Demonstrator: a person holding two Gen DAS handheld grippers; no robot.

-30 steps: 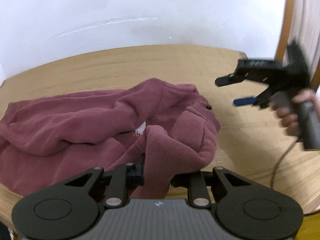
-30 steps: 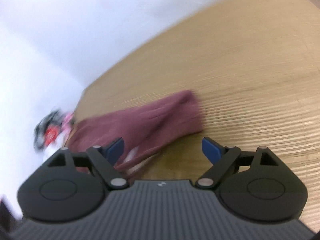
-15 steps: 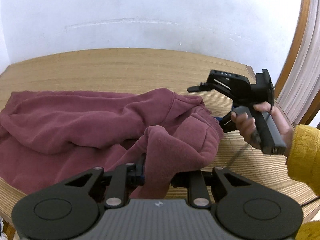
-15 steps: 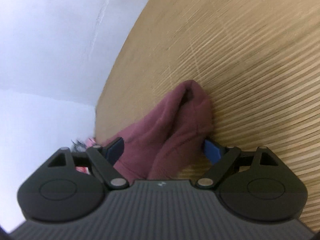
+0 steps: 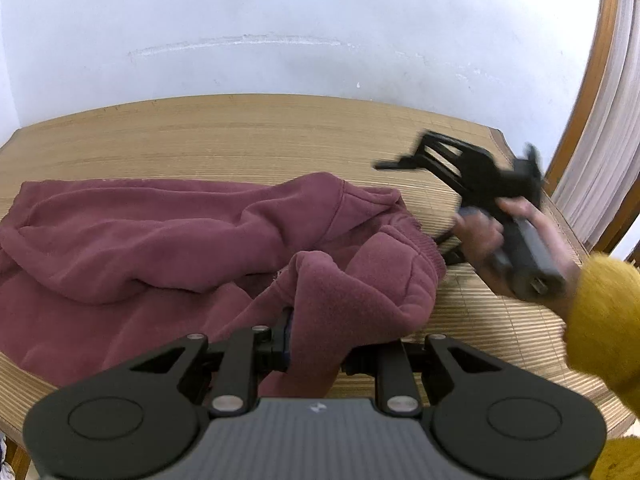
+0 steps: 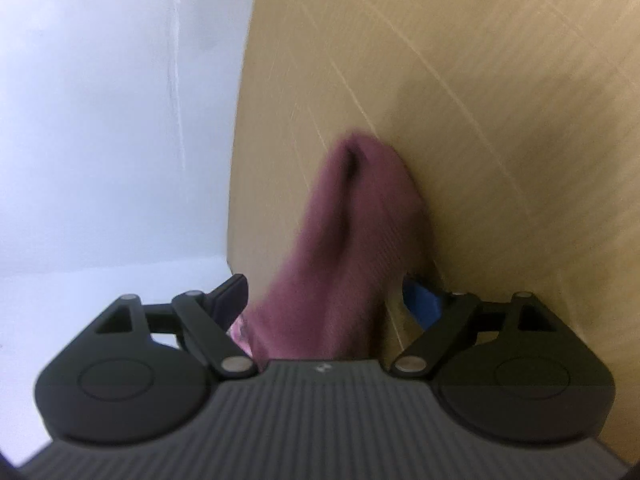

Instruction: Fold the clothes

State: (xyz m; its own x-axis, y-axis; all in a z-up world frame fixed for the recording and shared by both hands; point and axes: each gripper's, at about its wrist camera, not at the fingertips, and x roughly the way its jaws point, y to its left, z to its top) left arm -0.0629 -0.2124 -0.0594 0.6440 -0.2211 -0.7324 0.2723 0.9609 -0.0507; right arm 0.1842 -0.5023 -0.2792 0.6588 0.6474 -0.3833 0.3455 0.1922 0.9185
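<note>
While it lies crumpled on the bamboo-slat table point(image 5: 248, 136), the maroon sweatshirt point(image 5: 168, 240) has its long axis running across the left wrist view, roughly parallel to the table's far edge and the white wall point(image 5: 304, 16) behind it. Left end of the garment reaches the table's left edge and near-left corner; bulk bunched there in soft rolls. Toward the middle a thick fold rises off the surface, drawn up toward the near edge.

Left gripper point(image 5: 316, 344): jaws nearly closed, pinching that raised fold of fleece between them; cloth fills the gap, tips hidden under it.

Right end of the sweatshirt: a ribbed cuff point(image 5: 412, 232) with the sleeve behind it, pointing toward the table's right edge.

Further right, a hand point(image 5: 492, 240) in a yellow fuzzy sleeve point(image 5: 604, 320) holds the right gripper point(image 5: 436, 204), rolled on its side, one finger above the cloth, one low at table level. Motion blur on it.

Right wrist view: table surface stands nearly vertical in frame. The maroon sleeve end point(image 6: 352, 240) runs straight away from the camera, lying between the two blue pads point(image 6: 420, 300). Jaws wide apart; neither pad seen pressing the cloth, right pad against the table.

Wooden frame and pale curtain point(image 5: 600, 120) at far right, beyond the table's far-right corner
</note>
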